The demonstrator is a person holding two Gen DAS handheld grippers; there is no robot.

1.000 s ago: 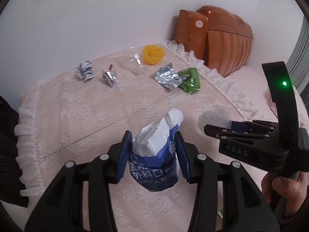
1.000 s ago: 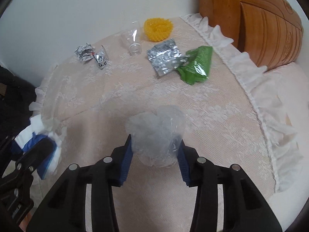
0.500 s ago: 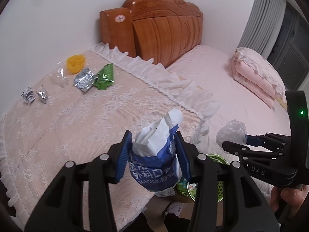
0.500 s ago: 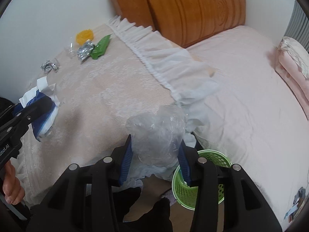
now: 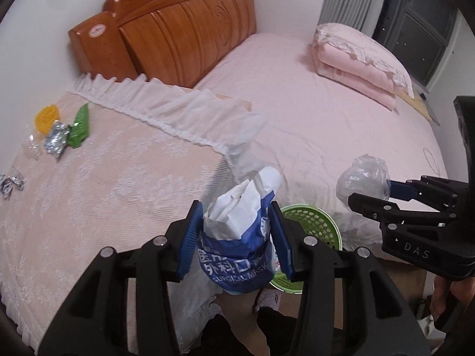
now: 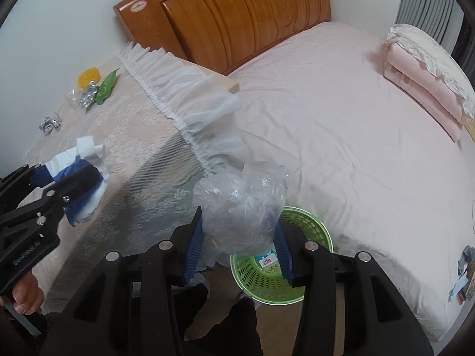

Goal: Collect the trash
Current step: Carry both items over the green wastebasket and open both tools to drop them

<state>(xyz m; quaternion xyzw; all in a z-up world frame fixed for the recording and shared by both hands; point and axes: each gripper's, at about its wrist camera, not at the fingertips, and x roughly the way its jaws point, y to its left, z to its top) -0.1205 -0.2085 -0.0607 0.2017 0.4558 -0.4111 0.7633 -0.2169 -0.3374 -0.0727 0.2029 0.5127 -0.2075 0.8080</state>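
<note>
Gripping mask packet [image 5: 237, 249] in left tool [image 5: 236, 244] | right tool [image 6: 240, 237] clamps plastic wad [image 6: 240, 207] | above green basket [image 6: 308, 222]

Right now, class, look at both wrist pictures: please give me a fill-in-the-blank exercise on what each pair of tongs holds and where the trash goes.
1. The left tongs grip a blue and white surgical mask ____.
2. The right tongs grip a crumpled clear ____ bag.
3. The round perforated plastic basket on the floor is ____ in colour.
4. The flat green wrapper lies on the lace-covered ____.

Missing words: packet; plastic; green; table
</note>
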